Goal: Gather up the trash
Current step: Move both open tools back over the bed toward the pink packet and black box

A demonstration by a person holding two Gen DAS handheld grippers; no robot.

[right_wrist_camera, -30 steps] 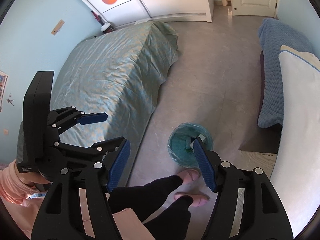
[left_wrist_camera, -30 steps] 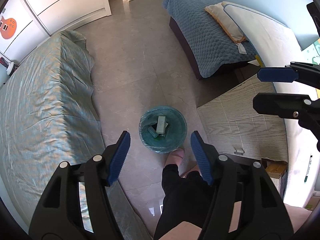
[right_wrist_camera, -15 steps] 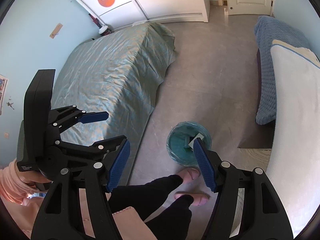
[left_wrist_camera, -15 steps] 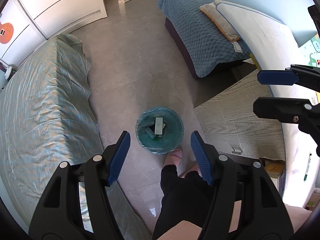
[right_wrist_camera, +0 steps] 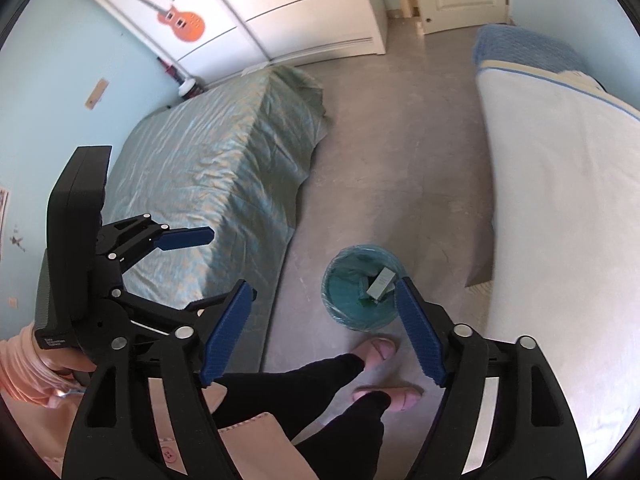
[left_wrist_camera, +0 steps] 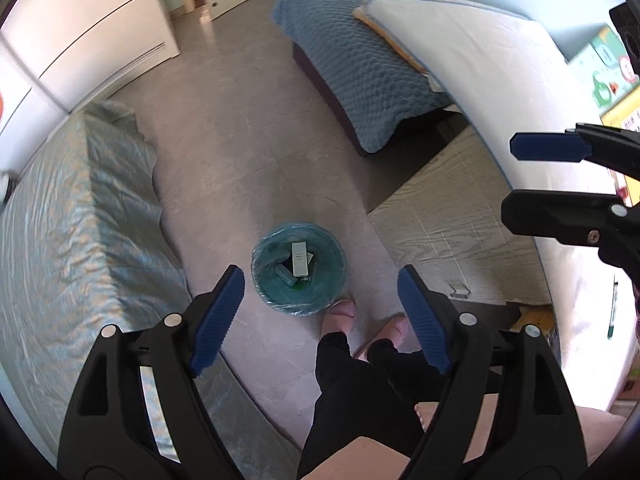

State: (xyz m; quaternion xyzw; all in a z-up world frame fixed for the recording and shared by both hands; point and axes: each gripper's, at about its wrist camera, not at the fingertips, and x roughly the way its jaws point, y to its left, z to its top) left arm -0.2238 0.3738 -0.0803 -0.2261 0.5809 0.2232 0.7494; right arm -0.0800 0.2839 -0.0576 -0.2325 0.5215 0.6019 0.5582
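Teal bin — below empty tool

Grey tiled floor, two beds

Floor: smooth grey tile w/ slight sheen. Bin, centre frame: thin glossy plastic liner. Left bed cover: shiny satin-like cloth, creased. Upper-right blanket: matt quilted fabric. Gripper pads: ribbed blue, arms matt black plastic w/ metal pins.
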